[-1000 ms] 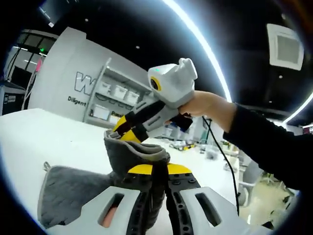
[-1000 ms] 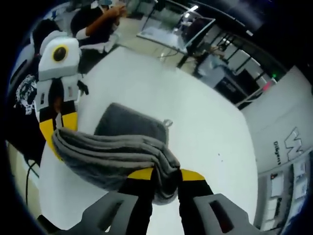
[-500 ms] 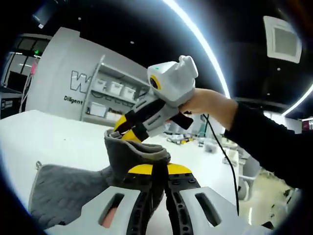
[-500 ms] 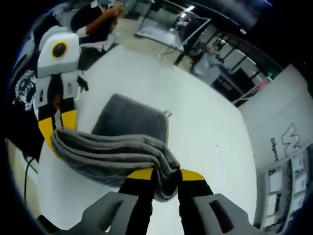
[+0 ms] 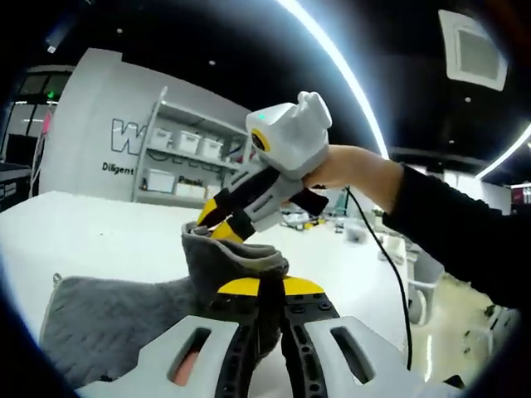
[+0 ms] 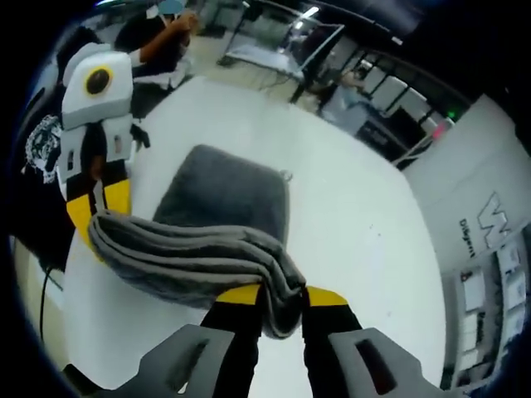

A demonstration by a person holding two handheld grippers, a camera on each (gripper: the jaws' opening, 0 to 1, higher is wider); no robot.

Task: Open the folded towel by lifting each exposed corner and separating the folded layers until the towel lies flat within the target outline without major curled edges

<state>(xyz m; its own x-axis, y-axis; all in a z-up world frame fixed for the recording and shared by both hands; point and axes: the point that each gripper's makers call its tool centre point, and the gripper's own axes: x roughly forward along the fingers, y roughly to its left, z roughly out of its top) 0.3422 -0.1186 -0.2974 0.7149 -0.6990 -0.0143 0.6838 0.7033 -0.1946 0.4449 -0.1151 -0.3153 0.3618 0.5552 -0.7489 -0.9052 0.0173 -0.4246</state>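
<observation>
- Left gripper view: the left tongs (image 5: pixel 270 290) rise from the bottom edge, their yellow-tipped jaws pressed together on a raised fold of the grey towel (image 5: pixel 116 319).
- The rest of the towel slopes down to the left and lies on the white counter (image 5: pixel 99 232), a small hanging loop showing at its far left corner.
- The right tongs (image 5: pixel 217 222) come in from the right, held by a hand (image 5: pixel 348 170) in a dark sleeve; their yellow tips are clamped on the upper edge of the same raised fold.
- Behind stand a pale wall with lettering and shelves holding white boxes.
- Right gripper view: the right tongs (image 6: pixel 274 298) are closed on one end of a thick hanging roll of the towel (image 6: pixel 187 257).
- The left tongs (image 6: pixel 95 207) grip the other end of the roll at the left, so the fold hangs between the two.
- Below the lifted part, the remaining towel lies flat on the counter (image 6: pixel 348 215).
- A person in dark clothes stands beyond the counter at top left.
</observation>
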